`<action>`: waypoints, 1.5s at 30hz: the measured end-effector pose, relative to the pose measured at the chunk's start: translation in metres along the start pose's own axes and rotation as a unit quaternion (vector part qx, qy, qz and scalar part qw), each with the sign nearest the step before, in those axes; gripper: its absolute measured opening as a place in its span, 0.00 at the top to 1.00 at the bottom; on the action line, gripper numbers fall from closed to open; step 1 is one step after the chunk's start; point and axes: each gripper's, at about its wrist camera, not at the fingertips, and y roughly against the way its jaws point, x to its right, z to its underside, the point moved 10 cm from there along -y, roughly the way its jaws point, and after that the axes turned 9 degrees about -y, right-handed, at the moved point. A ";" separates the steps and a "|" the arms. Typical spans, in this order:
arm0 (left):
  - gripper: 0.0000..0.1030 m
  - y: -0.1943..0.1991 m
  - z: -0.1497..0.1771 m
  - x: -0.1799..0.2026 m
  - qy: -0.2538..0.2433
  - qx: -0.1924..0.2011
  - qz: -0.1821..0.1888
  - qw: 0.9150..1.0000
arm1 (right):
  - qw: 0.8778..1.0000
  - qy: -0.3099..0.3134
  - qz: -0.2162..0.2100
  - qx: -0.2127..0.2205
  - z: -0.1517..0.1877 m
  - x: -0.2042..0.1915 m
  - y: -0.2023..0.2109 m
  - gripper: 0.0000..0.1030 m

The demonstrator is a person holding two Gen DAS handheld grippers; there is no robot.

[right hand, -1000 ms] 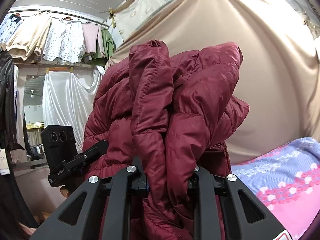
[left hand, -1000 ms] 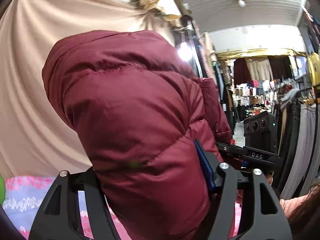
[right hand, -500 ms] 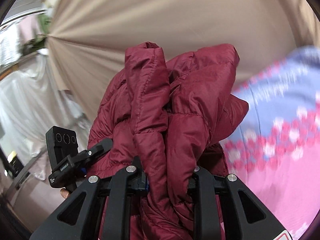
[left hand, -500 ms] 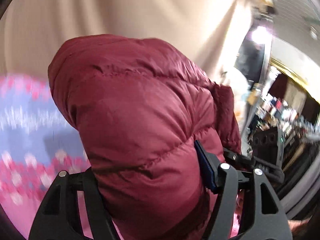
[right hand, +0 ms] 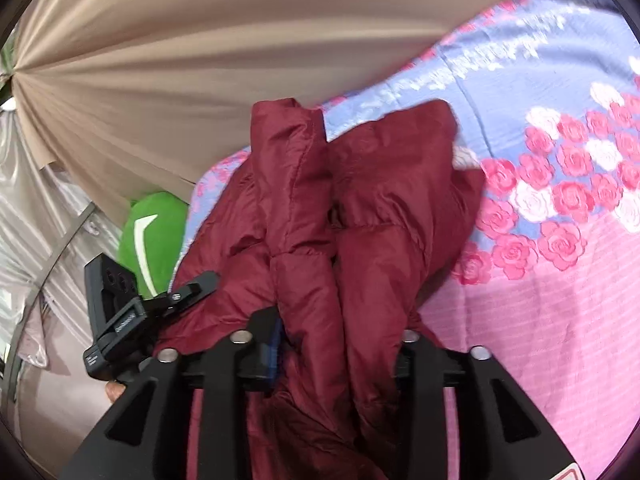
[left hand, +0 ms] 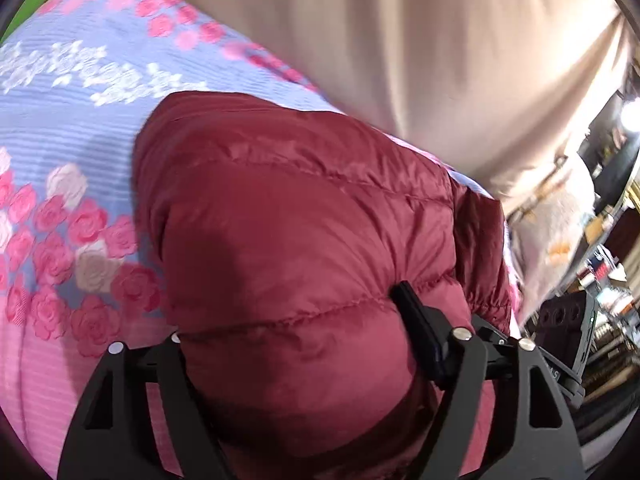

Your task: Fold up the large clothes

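Observation:
A dark red puffer jacket fills both views, bunched into thick folds. My left gripper is shut on a fat quilted part of it. My right gripper is shut on two gathered folds of the jacket. Both hold the jacket over a bed sheet with pink roses on blue and pink, also in the right wrist view. The right gripper's body shows at the right edge of the left wrist view; the left gripper's body shows at the left of the right wrist view.
A beige curtain hangs behind the bed. A green cushion lies at the bed's far corner. Shop shelves with goods stand at the right. Grey draped cloth hangs at the left.
Both grippers have swung down from facing the ceiling and curtain to facing the bed, carrying the jacket with them. The grips on the jacket have not changed.

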 end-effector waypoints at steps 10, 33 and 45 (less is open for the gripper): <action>0.19 0.095 0.003 0.035 -0.034 0.056 -0.091 0.994 | 0.999 0.016 0.033 0.001 0.000 0.011 0.059 0.47; 0.47 0.089 0.140 0.028 -0.170 -0.083 -0.265 0.946 | 0.998 0.059 -0.009 -0.013 0.044 -0.025 0.101 0.95; 0.48 0.139 0.149 0.055 -0.143 -0.060 -0.183 0.971 | 0.992 0.069 0.085 -0.065 0.089 0.022 0.067 0.83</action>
